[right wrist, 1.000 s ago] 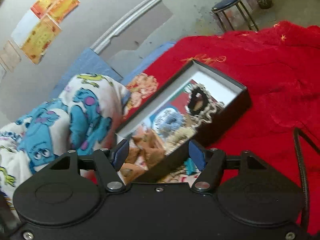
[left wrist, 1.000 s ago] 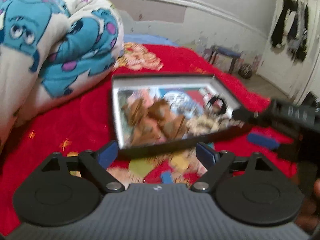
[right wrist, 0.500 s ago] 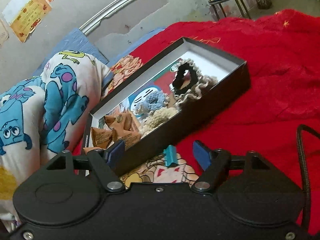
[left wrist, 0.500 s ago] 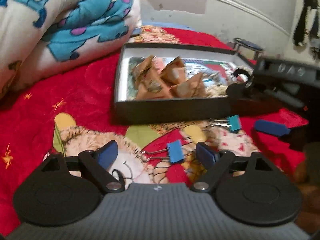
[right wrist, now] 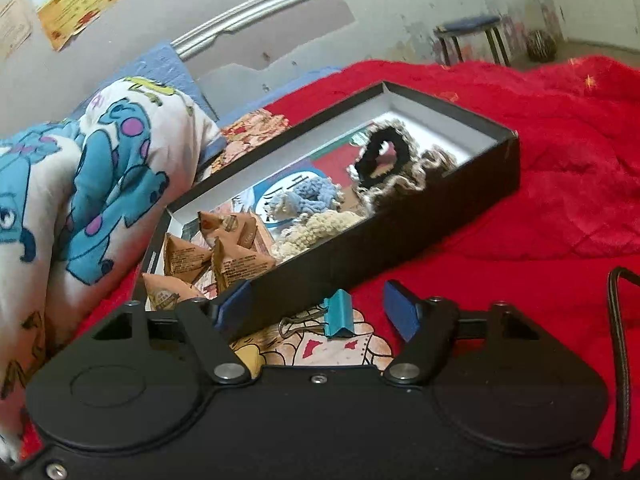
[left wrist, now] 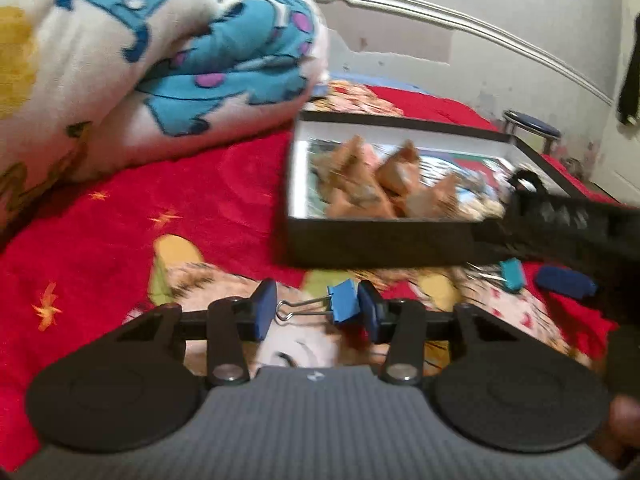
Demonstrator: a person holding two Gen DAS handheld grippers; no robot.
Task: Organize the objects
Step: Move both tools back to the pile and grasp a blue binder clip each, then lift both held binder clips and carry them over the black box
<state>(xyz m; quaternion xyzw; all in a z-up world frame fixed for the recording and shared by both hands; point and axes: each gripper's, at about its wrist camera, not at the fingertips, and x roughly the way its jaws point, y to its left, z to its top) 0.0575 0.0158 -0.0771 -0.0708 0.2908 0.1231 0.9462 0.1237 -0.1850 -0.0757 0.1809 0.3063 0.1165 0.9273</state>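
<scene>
Left wrist view: the left gripper (left wrist: 317, 312), spread wide half a second ago, has now drawn its pads in around a blue binder clip (left wrist: 342, 303) at lower centre, one pad at the wire handles, the other against the clip body. Whether they truly squeeze it I cannot tell; contact looks just made. The black box (left wrist: 380, 242) sits right of centre on the red blanket (left wrist: 208, 200), brown packets (left wrist: 360, 192) inside. In the right wrist view, the right gripper (right wrist: 316, 308) has come lower and stands spread either side of a teal binder clip (right wrist: 338, 314) lying just beside the box wall. Both clips look ready for lifting into the box.
</scene>
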